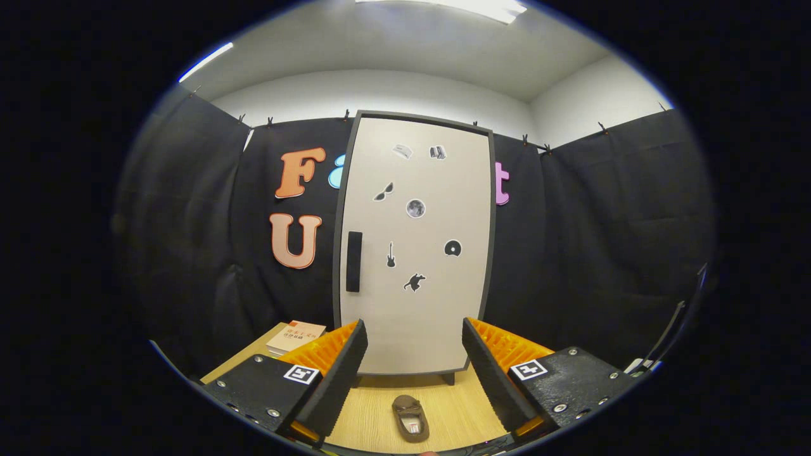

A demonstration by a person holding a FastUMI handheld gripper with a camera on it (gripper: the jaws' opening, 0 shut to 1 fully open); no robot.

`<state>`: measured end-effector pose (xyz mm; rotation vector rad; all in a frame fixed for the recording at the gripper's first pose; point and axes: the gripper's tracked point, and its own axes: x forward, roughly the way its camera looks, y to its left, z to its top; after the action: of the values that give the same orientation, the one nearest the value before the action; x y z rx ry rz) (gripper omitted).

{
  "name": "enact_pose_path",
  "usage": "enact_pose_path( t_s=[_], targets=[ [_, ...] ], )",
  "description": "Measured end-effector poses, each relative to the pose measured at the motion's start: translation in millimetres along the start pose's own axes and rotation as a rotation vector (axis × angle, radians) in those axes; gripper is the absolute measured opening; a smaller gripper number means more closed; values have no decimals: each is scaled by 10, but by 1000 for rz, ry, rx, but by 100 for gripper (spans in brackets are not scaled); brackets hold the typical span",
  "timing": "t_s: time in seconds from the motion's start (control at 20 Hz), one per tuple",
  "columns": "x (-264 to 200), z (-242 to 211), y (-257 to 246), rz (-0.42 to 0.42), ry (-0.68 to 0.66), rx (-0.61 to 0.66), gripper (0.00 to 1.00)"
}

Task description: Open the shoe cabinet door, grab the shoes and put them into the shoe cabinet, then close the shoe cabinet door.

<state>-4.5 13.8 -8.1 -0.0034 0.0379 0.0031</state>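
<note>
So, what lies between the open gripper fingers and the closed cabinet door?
In the gripper view, one brown shoe lies on the wooden floor between the open gripper fingers; beyond it, bare floor reaches the closed cabinet door.

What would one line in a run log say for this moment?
stage: start | cabinet door: closed | shoe: on floor between fingers | gripper: jaws open, empty | next: probably handle

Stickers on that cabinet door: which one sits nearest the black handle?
The guitar sticker, just beside the handle on the cabinet door. The other stickers sit higher or farther across.

Wooden floor point(374, 415) under slipper point(410, 418), books point(296, 337), cabinet point(415, 247).
</note>
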Motion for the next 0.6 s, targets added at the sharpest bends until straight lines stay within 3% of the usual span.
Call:
enact_pose_path(
  t_s=[0.6],
  targets=[
    [876,36,720,112,19,17,94]
  ],
)
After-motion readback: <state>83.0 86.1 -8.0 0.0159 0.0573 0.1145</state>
